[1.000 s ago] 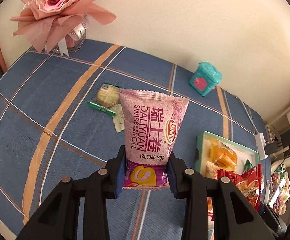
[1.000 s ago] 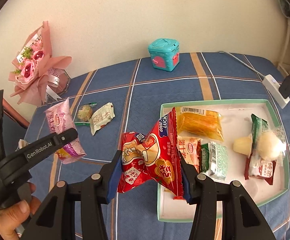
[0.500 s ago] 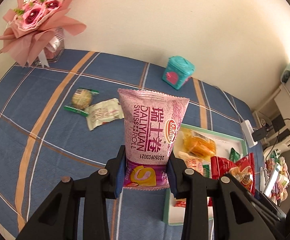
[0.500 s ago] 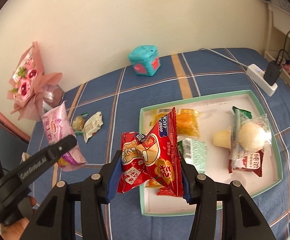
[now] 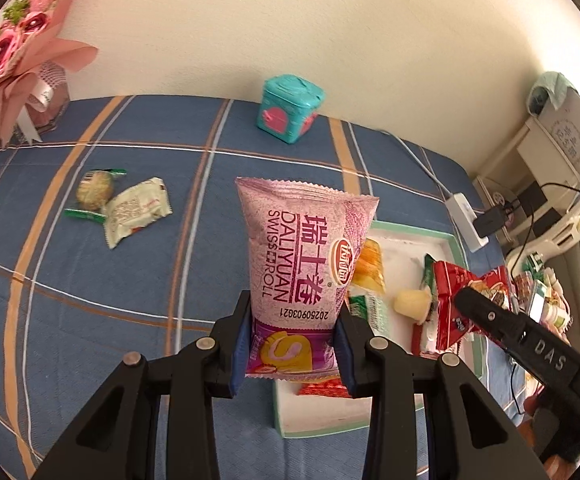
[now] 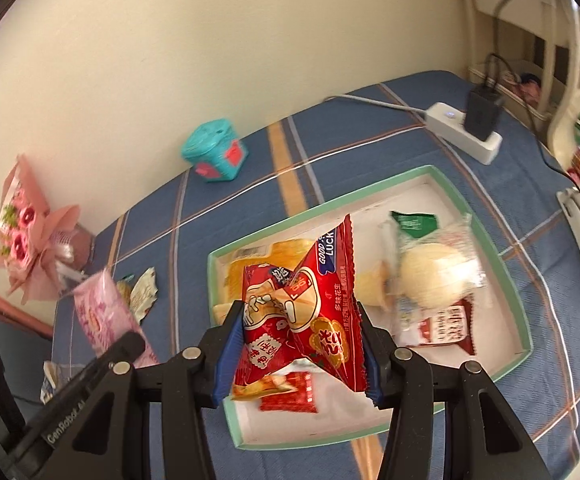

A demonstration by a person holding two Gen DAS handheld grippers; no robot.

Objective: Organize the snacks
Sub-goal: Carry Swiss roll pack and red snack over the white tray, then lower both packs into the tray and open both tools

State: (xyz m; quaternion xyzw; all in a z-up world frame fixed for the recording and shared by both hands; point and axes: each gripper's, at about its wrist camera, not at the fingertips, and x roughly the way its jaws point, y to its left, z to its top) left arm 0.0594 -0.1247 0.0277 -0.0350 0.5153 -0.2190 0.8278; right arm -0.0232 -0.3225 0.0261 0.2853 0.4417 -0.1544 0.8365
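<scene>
My left gripper (image 5: 292, 350) is shut on a pink Swiss roll packet (image 5: 302, 264), held upright above the tray's left edge. My right gripper (image 6: 296, 356) is shut on a red peanut snack packet (image 6: 310, 312), hanging over the green-rimmed white tray (image 6: 506, 264). The tray holds several snacks: an orange packet (image 6: 257, 264), a round white bun in clear wrap (image 6: 434, 272), a red sachet (image 6: 290, 396). In the left wrist view the right gripper (image 5: 530, 340) reaches in from the right with the red packet (image 5: 462, 292). Two loose snacks, a round cookie (image 5: 93, 190) and a white packet (image 5: 137, 210), lie on the blue cloth.
A teal box (image 5: 290, 108) stands near the wall. A pink flower bouquet (image 5: 13, 52) sits at the far left corner. A white power strip (image 6: 466, 132) with a black plug and cables lies at the right edge. White furniture (image 5: 562, 152) stands to the right.
Both grippers have swung to the right with their packets. The tray has come under the right gripper and into fuller sight of the left one. Both grips are unchanged.
</scene>
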